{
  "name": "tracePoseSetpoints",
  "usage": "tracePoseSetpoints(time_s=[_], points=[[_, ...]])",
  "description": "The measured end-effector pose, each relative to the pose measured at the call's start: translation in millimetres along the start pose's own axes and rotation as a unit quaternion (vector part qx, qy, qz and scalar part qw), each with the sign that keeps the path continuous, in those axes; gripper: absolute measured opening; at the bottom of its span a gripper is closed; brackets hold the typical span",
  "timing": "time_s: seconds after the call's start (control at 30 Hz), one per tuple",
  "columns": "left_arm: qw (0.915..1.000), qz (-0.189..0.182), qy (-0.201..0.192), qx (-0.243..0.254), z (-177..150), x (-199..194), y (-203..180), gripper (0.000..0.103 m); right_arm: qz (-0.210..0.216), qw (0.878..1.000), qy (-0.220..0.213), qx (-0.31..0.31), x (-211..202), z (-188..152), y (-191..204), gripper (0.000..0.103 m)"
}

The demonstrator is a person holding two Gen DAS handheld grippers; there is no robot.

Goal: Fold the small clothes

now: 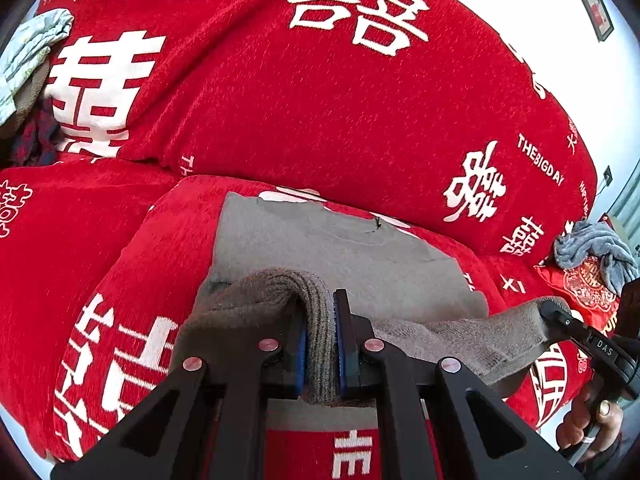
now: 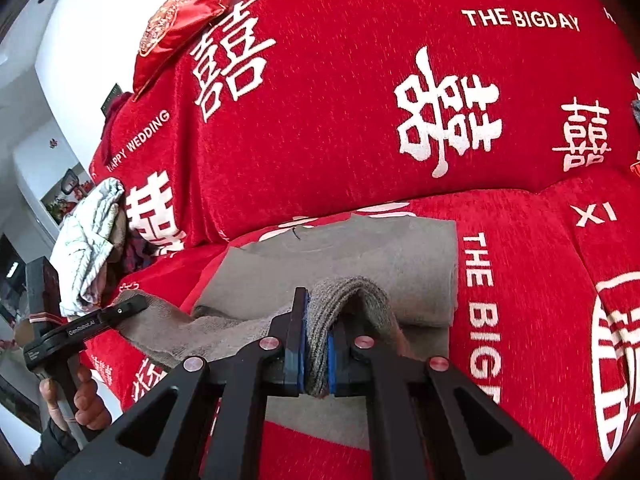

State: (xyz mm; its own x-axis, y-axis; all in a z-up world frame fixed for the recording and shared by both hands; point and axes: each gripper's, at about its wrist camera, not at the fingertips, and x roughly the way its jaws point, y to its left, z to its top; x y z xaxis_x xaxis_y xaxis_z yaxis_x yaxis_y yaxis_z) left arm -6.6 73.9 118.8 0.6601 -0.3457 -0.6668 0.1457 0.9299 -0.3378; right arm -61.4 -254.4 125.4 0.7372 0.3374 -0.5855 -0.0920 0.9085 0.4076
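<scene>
Left gripper (image 1: 320, 344) clamped on grey knit garment (image 1: 360, 252); right gripper (image 2: 316, 344) clamped likewise. Hem lifted, body lying on red sofa cover (image 1: 320, 100) seat below the backrest.

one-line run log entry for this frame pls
left gripper: shut on grey garment hem | right gripper: shut on grey garment hem | garment: lower edge lifted, rest flat on red sofa cover | step: fold underway
</scene>
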Motion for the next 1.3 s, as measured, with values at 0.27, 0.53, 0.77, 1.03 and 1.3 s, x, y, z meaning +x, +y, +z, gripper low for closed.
tracePoseSetpoints(time_s=[0.27,0.53,0.77,1.03,1.3], points=[[0.9997,0.01,0.021,0.004,13.3,24.4,3.3,0.013,-0.01,1.0,0.014,-0.002,24.3,13.9,-2.6,0.008],[0.9988,0.02,0.043,0.013,24.2,56.5,3.9,0.013,-0.026,0.999,0.032,0.004,54.1,23.2,-11.4,0.008],[0.9979,0.03,0.058,0.006,35.7,84.3,12.1,0.013,-0.041,0.998,0.044,0.017,78.2,32.0,-26.2,0.008],[0.9962,0.04,0.078,-0.002,49.3,117.5,16.3,0.013,-0.054,0.996,0.06,0.034,106.6,40.2,-39.9,0.008],[0.9965,0.039,0.074,0.007,65.7,133.3,7.8,0.013,-0.061,0.995,0.062,0.046,121.7,50.2,-53.5,0.008]])
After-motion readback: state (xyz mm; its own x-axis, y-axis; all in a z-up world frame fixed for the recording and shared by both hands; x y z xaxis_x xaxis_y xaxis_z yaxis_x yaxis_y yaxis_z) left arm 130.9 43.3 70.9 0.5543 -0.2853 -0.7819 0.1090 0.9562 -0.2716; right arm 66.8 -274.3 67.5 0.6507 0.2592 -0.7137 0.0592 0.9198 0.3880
